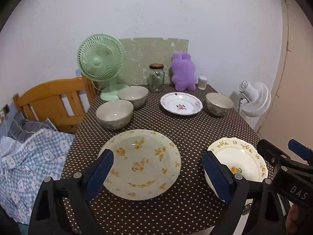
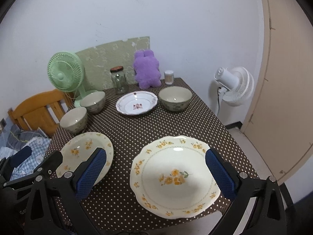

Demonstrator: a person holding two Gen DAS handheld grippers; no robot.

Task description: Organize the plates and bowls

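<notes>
The left gripper stood wide, its blue pads on either side of a round yellow-flowered plate in the lower middle of the left wrist view, without pressing on it; the plate lay flat on the polka-dot counter. The right gripper was likewise wide, framing a scalloped yellow-flowered plate low in the right wrist view, pads clear of its rim. That scalloped plate sat at the near edge of the counter, to the right of the round one.

Further up the left wrist view, two grey-green bowls stood just beside each other at centre left, near the base of a green fan. A white plate with a red flower lay in the middle, and a third bowl stood to its right, apart from it.

Along the back edge were a glass jar, a purple plush toy and a small container. A white fan stood off the counter at the right. A wooden chair and checked bedding filled the left side.
</notes>
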